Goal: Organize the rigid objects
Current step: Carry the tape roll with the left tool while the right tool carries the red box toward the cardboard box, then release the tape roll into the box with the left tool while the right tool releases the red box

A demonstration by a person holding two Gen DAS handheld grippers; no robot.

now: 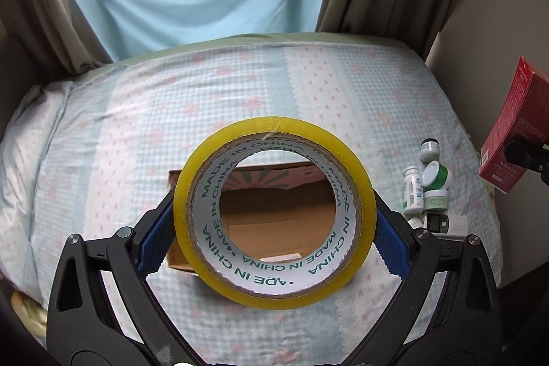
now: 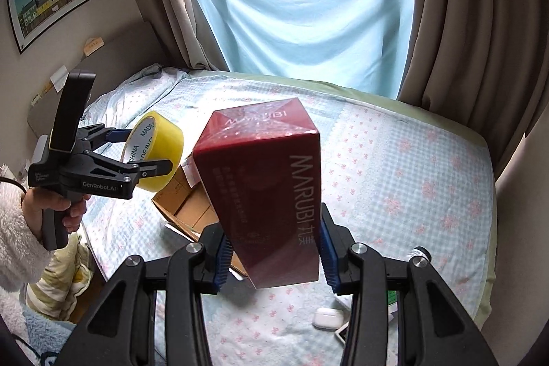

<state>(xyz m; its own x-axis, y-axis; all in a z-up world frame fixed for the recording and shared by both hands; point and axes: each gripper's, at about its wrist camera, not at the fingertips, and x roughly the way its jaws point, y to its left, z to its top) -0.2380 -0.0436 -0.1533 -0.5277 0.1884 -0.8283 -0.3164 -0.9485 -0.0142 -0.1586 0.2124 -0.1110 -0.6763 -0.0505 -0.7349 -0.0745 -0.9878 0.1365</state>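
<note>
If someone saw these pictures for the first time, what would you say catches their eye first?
Most likely the yellow tape roll, clamped in the left gripper and filling the left wrist view, with the open cardboard box on the bed showing through its core. Next the dark red MARUBI box, held tilted in the right gripper above the bed. A cluster of small bottles and jars lies beside the cardboard box.

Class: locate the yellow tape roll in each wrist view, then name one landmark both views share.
Left wrist: yellow tape roll centre frame, clamped in the left gripper.
Right wrist: yellow tape roll at left, above the cardboard box.
Shared landmark: cardboard box, seen through the roll.
</note>
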